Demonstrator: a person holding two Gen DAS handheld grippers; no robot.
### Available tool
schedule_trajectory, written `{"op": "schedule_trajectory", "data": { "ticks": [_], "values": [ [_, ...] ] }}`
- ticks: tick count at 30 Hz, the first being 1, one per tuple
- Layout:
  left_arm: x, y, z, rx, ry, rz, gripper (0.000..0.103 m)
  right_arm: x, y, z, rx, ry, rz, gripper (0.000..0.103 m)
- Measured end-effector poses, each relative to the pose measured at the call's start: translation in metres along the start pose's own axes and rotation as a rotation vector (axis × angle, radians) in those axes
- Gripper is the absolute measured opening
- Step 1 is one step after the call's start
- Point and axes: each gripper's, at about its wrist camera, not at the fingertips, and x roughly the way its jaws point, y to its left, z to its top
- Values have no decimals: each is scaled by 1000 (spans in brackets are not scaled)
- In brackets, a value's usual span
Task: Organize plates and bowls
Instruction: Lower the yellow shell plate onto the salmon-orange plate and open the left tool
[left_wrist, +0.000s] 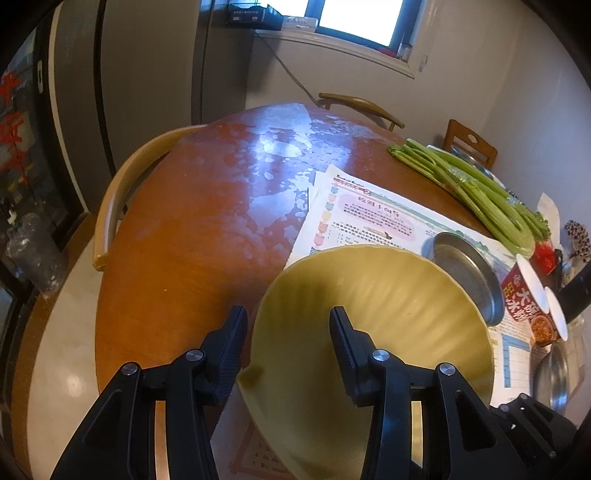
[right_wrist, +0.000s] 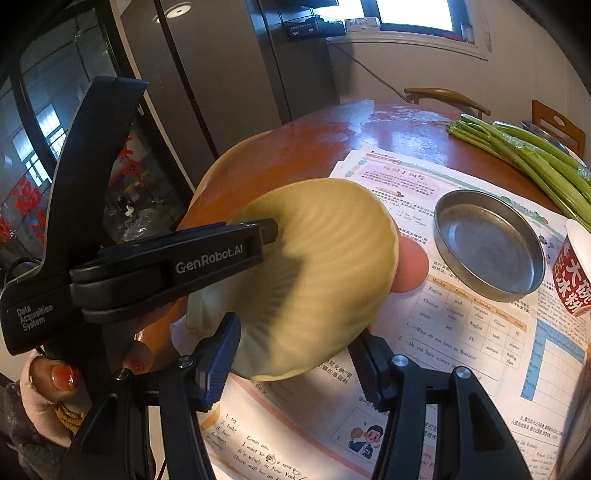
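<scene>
A ribbed yellow bowl (left_wrist: 376, 332) is tilted above the table. My left gripper (left_wrist: 288, 328) straddles its rim, one finger inside and one outside, with a wide gap. The bowl also shows in the right wrist view (right_wrist: 317, 280), with my left gripper (right_wrist: 271, 230) reaching over its rim from the left. My right gripper (right_wrist: 295, 358) is open and straddles the bowl's near edge from below. A steel round pan (right_wrist: 489, 245) sits on paper sheets to the right; it also shows in the left wrist view (left_wrist: 467, 275).
Printed paper sheets (right_wrist: 461, 332) cover the near part of the round wooden table (left_wrist: 192, 236). Celery stalks (left_wrist: 476, 192) lie at the far right. A red instant-food cup (right_wrist: 574, 277) stands at the right edge. A second steel dish (left_wrist: 552, 376) lies near it. Wooden chairs (left_wrist: 122, 192) ring the table.
</scene>
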Motion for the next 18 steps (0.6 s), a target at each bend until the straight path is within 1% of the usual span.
{"op": "schedule_trajectory", "data": {
  "ticks": [3,4,6,9,12,14,18],
  "values": [
    [3,1,0,0,0,25,47,-1,-1,-1,-1,1,-4,59],
    [4,2,0,-4,-5,30,49,-1,1,-1,-10,3,-7,59],
    [5,2,1,-8,-5,23,49,0,3,-3,-28,12,-14,59],
    [6,3,-1,-3,-2,38,49,-1,3,-4,-34,11,-9,59],
    [3,6,-3,-16,-2,33,49,-5,3,-3,-40,-7,-20,59],
    [1,8,-4,-23,-8,28,55,-9,3,-2,-52,-26,-38,59],
    [-1,12,-6,-34,-10,32,55,-13,-1,-1,-43,-48,-70,59]
  ]
}}
